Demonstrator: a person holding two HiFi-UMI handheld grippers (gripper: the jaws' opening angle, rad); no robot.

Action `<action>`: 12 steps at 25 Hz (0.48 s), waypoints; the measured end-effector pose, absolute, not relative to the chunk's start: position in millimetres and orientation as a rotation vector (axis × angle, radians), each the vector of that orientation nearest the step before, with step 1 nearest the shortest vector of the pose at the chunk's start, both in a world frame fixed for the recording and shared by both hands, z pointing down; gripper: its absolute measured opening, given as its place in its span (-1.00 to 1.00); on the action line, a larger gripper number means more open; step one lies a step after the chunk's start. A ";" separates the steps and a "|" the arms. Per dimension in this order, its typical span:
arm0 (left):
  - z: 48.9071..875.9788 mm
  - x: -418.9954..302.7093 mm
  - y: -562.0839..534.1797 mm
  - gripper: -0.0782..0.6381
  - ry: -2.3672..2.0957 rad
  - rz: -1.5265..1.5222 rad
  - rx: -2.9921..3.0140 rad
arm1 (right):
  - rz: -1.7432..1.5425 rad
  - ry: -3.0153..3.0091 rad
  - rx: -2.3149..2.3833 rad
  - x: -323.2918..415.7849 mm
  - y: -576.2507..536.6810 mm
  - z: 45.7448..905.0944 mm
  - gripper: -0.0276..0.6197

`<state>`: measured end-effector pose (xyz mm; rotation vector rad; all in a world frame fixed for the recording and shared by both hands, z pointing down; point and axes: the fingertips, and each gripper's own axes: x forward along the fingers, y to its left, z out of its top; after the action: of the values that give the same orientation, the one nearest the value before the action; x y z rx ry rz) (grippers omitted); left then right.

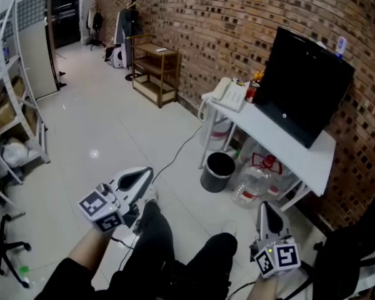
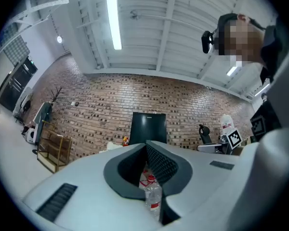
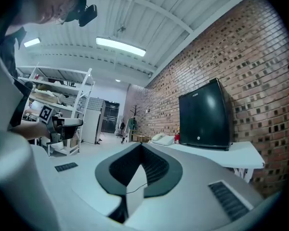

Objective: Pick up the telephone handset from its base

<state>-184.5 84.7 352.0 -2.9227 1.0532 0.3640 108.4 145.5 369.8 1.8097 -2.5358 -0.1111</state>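
Note:
The white telephone [image 1: 228,94], handset resting on its base, sits at the far end of a white table [image 1: 281,144] against the brick wall. It is small in the right gripper view [image 3: 160,138] and a pale shape in the left gripper view [image 2: 111,146]. My left gripper [image 1: 147,172] hangs low over the floor, well short of the table, jaws shut and empty [image 2: 146,144]. My right gripper [image 1: 264,206] is near the table's front end, jaws also closed with nothing between them [image 3: 141,144]. Both are far from the phone.
A large black monitor [image 1: 303,86] fills most of the table, with a red bottle [image 1: 252,91] beside the phone. Under the table stand a black bin [image 1: 217,171] and big water bottles [image 1: 253,183]. A wooden shelf [image 1: 155,64] lines the wall; a metal rack [image 1: 12,105] stands at left.

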 end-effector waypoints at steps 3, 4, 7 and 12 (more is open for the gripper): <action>346.5 -180.4 67.1 -0.78 1.056 0.379 -2.888 | -0.102 -2.539 1.807 113.6 129.1 371.3 -0.89; 346.7 -177.4 59.8 -0.78 1.053 0.377 -2.890 | -0.099 -2.540 1.805 115.9 121.2 371.8 -0.89; 349.8 -167.3 32.7 -0.78 1.051 0.366 -2.898 | -0.096 -2.539 1.788 122.8 91.9 374.2 -0.89; 355.9 -153.3 -16.5 -0.78 1.075 0.367 -2.910 | -0.066 -2.529 1.780 135.9 42.8 383.2 -0.89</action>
<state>-153.3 -16.5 355.9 -2.9098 1.0745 0.3674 135.9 42.8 383.2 1.7797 -2.5289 -0.0660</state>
